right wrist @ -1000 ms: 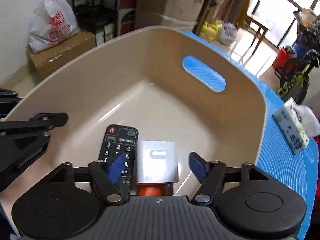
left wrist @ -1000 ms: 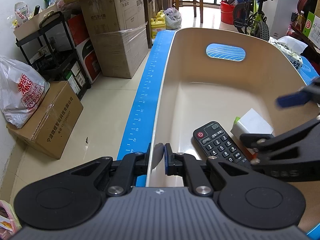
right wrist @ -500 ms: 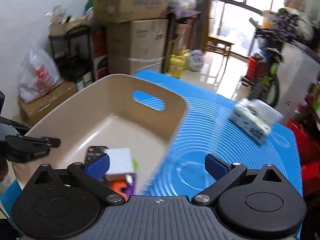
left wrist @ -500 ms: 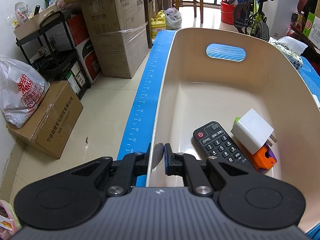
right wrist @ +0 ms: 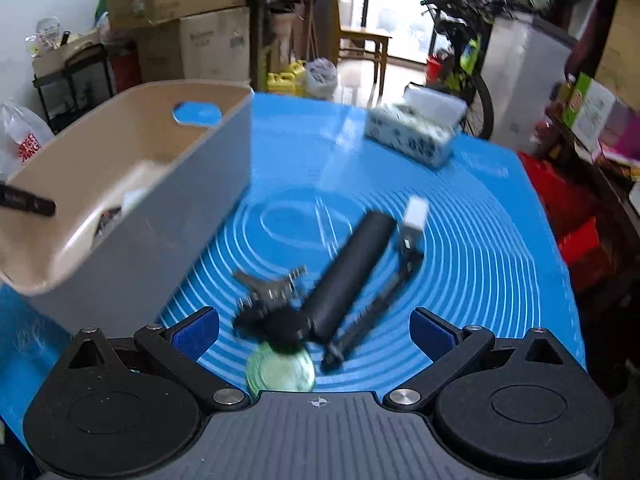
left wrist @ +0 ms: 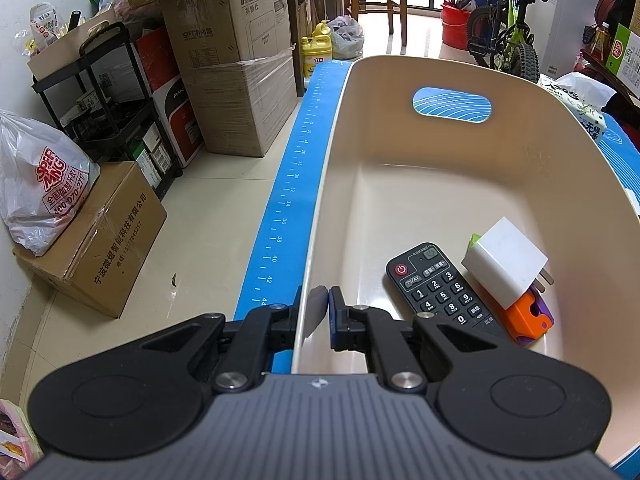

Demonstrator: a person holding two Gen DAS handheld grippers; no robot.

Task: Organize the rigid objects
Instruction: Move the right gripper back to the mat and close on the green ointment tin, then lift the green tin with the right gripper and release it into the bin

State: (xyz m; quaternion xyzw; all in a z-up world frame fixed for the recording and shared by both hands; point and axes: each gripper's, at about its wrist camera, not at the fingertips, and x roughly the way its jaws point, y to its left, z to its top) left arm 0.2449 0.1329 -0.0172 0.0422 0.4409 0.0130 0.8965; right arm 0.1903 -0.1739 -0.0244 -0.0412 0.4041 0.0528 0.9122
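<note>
Right wrist view showed right gripper (right wrist: 316, 334) spread wide, empty, above the black cylinder (right wrist: 352, 264) on the mat (right wrist: 480, 240). Left gripper (left wrist: 319, 312) clamped the bin (left wrist: 332, 184) rim. Recommended straddling the cylinder crosswise before closing.

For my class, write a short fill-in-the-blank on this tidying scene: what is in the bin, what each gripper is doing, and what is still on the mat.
1. The black remote control lies inside the beige plastic ____.
2. The left gripper is shut on the bin's ____.
3. The right gripper is ____ and holds nothing.
4. The black cylinder lies on the ____ mat.

Missing words: bin; wall; open; blue
</note>
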